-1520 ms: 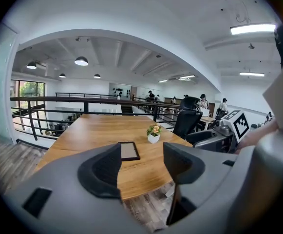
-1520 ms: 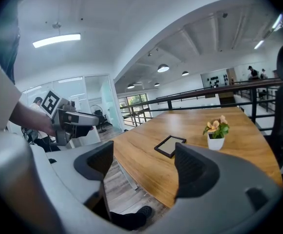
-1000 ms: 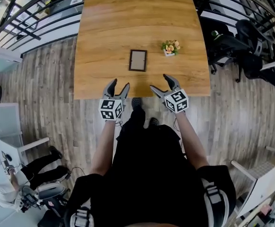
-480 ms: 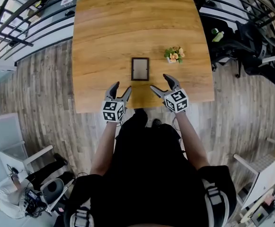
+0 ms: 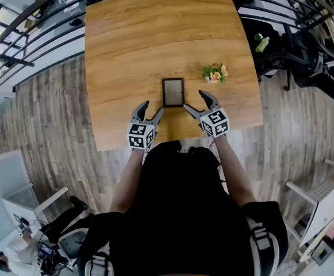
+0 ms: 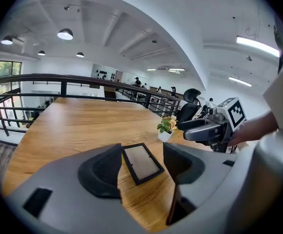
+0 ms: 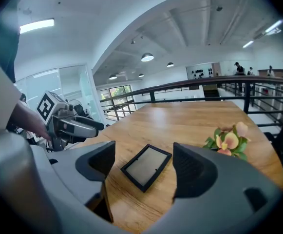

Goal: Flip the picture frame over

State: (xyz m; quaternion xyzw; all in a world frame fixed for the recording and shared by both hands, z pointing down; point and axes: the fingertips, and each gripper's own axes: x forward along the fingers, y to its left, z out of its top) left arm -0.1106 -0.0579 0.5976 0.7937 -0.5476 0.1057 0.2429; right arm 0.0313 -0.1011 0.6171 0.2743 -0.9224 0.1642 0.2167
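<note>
A small black picture frame (image 5: 173, 92) lies flat on the wooden table (image 5: 155, 33), near its front edge. My left gripper (image 5: 151, 109) is open just short of the frame's near left corner. My right gripper (image 5: 194, 100) is open beside the frame's right edge; its jaws have just been closing slightly, with nothing between them. Neither touches the frame. The left gripper view shows the frame (image 6: 142, 163) ahead between that gripper's (image 6: 141, 168) wide jaws, with the right gripper (image 6: 204, 129) beyond. In the right gripper view the frame (image 7: 146, 167) lies ahead of those jaws (image 7: 143, 172), the left gripper (image 7: 75, 126) to the left.
A little white pot of flowers (image 5: 215, 73) stands on the table right of the frame, also seen as the pot of flowers (image 6: 167, 128) and the flowers (image 7: 227, 141). A black railing (image 5: 34, 45) runs along the far left; office chairs (image 5: 304, 50) stand at the right.
Both grippers have moved forward over the table's front edge toward the frame, which now lies close between them. The frame and the flowers have not moved on the table.
</note>
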